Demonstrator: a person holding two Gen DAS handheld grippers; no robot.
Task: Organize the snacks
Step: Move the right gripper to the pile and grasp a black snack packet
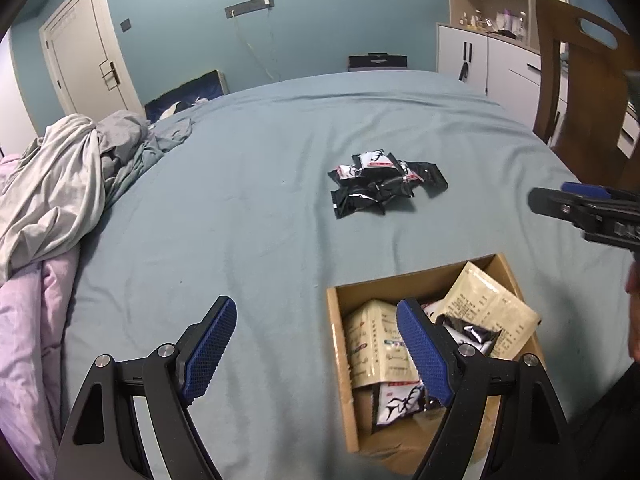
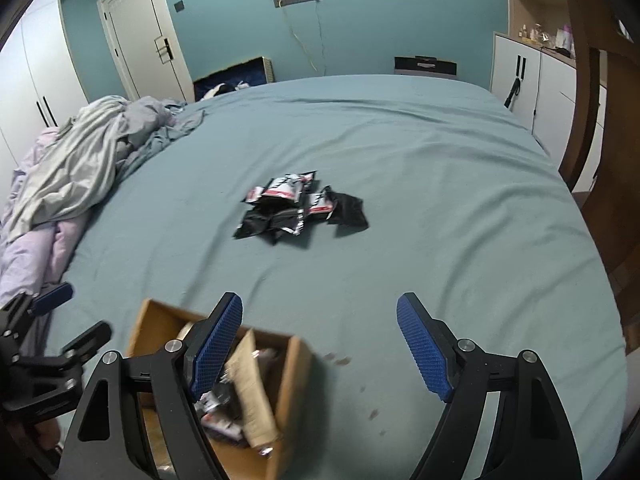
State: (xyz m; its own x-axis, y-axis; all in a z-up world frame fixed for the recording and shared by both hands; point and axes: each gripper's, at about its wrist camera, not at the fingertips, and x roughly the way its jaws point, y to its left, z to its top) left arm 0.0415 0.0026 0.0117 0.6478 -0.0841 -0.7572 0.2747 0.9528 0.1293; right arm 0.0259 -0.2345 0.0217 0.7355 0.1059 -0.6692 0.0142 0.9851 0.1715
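Snack packets (image 2: 298, 208), black foil with red-and-white labels, lie heaped near the middle of the bed (image 2: 440, 200), well apart from the cardboard box (image 1: 340, 360) that sits by the bed's near edge. We judge them light, crinkly and slippery, soft enough to crush, so we would take one by a flat sealed edge at the side of the heap, not the overlapped centre. Our left gripper (image 1: 316, 348) hangs over the box's left wall with its jaws wide and nothing between them. Our right gripper (image 2: 320, 348) hovers just past the box, jaws spread wide and bare too. Inside the box we see beige pouches (image 1: 492, 312) and a few black packets already stowed. Open sheet lies between us and the heap; rumpled bedding (image 2: 80, 168) crowds the bed's left edge and a wooden chair (image 2: 600, 120) stands off its right side, neither in the way.
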